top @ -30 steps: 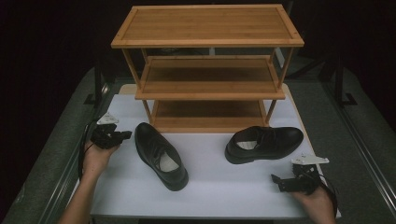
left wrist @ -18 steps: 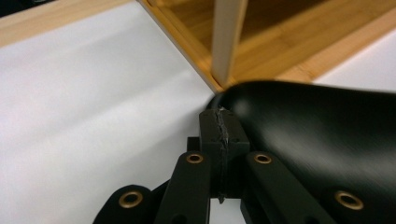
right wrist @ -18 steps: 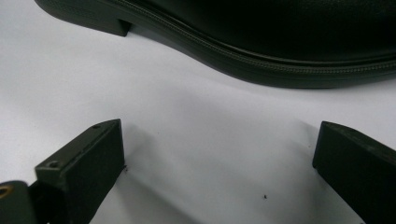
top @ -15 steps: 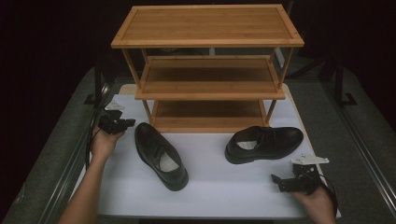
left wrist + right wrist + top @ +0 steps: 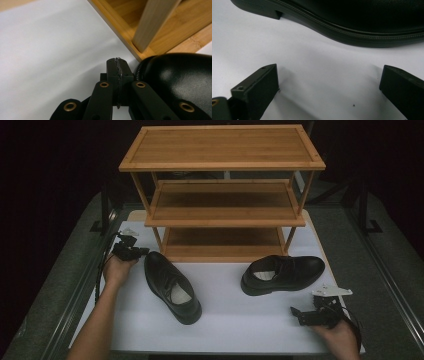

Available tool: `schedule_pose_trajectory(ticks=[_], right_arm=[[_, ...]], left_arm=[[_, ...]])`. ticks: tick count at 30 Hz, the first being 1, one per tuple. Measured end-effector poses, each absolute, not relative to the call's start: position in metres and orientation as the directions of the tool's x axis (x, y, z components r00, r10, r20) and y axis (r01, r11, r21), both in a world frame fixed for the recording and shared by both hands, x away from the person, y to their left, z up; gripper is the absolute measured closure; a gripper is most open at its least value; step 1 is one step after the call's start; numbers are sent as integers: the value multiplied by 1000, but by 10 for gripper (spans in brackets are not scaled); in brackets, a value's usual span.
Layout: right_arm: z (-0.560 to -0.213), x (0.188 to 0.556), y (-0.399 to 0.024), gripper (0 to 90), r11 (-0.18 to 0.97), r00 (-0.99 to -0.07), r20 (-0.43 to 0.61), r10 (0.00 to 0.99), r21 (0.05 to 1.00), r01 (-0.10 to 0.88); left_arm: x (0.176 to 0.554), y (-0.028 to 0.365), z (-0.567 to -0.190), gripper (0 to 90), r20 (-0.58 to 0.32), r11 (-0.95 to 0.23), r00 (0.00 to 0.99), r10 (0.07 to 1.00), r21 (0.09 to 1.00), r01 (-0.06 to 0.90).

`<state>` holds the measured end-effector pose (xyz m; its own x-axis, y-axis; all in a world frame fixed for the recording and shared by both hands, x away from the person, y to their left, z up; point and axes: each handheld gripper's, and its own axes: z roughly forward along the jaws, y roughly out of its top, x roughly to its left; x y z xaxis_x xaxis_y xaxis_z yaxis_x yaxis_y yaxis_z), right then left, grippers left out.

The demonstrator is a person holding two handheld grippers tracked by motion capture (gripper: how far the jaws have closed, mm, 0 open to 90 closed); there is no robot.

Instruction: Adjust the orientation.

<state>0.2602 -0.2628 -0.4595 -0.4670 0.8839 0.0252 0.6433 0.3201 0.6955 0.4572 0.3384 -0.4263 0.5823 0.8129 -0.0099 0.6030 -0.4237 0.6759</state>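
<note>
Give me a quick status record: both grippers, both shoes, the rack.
left gripper: shut, empty, beside the left shoe's toe
right gripper: open, empty, on the mat in front of the right shoe
left shoe: on mat, toe toward rack
right shoe: on mat, lying crosswise
rack: three wooden shelves, all bare
mat: white

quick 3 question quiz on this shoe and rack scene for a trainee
1. True or false: the left gripper has its jaws shut with nothing between them.
2. How many shelves does the wooden rack have?
3. Which shoe lies nearer the right gripper: A, the left shoe, or B, the right shoe?

Key: 1 true. 2 three. 3 B.
</note>
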Motion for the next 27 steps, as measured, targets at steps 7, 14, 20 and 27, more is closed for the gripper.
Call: schedule_pose_trajectory(ticks=[7,14,20,27], right_arm=[[-459,260,-263,16,321,-467,24,884,695,643],[-459,260,-263,16,321,-467,25,884,695,643],[-459,260,-263,16,321,-467,24,884,695,643],[-459,260,-263,16,321,-467,24,884,695,643]], left_arm=[[457,338,-426,900,-5,-428,586,810,678,598],[451,328,-425,900,-12,-451,625,781,681,577],[441,316,-425,900,-11,-467,656,754,693,549],[430,298,-427,900,-24,-473,686,727,707,526]])
